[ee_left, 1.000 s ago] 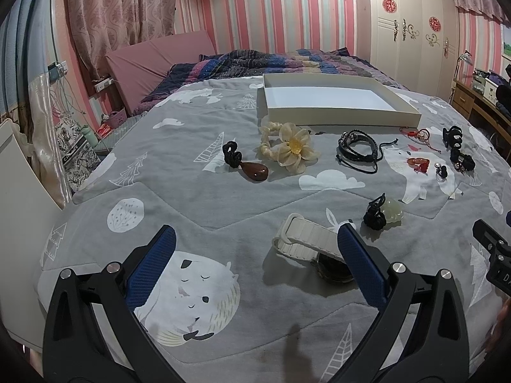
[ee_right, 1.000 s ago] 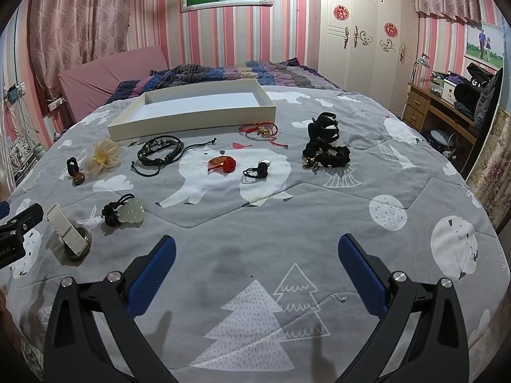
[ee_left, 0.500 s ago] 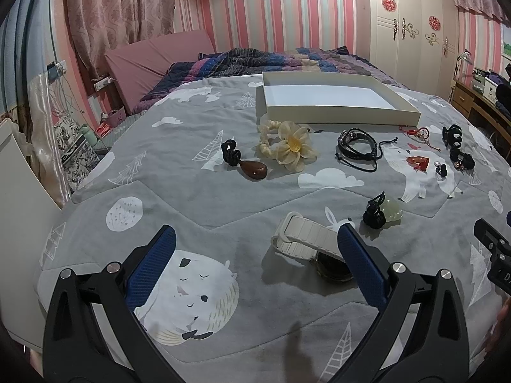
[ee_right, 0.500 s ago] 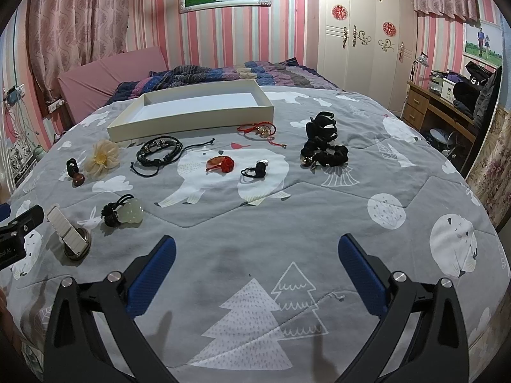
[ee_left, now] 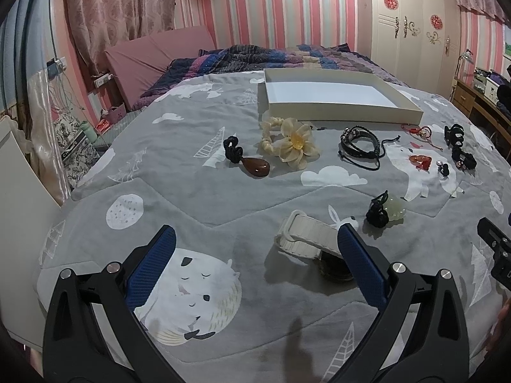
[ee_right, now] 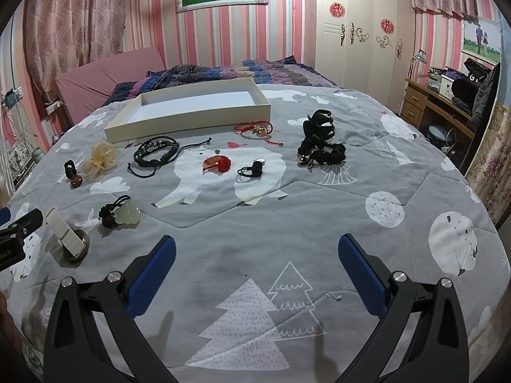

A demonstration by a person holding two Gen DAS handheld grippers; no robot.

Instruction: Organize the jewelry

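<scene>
In the left wrist view, the left tongs [ee_left: 254,257] hover wide apart and hold nothing above a grey bedspread [ee_left: 198,198] printed with clouds, trees and animals. Just past the right-hand blue pad lies a cream-strapped watch [ee_left: 308,239], its dark face partly hidden behind that pad. Farther off sit a pale green pendant on a black cord [ee_left: 386,212], a brown teardrop pendant on a black cord [ee_left: 250,162], a cream flower hair tie [ee_left: 292,142] and a black braided bracelet [ee_left: 361,145]. A shallow white tray [ee_left: 338,108] rests behind them, toward the pillows, with nothing inside it. Small red pieces [ee_left: 420,161] and black hair clips [ee_left: 458,145] lie off to the right, and a part of the other tool shows at the right edge. In the right wrist view, the right tongs [ee_right: 255,263] are likewise spread wide with nothing between the pads, above a bare stretch of the bedspread [ee_right: 319,210] with a tree print. The tray [ee_right: 191,121] stands at the far side, left of centre. In front of it lie the black bracelet [ee_right: 156,153], a red string with gold beads [ee_right: 258,129], a red hair tie [ee_right: 220,163], a small black ring-like piece [ee_right: 252,169] and a pile of black hair accessories [ee_right: 319,143]. The flower [ee_right: 100,159], brown pendant [ee_right: 75,177], green pendant [ee_right: 123,214] and watch [ee_right: 68,239] line the left side, all outside the tray.
</scene>
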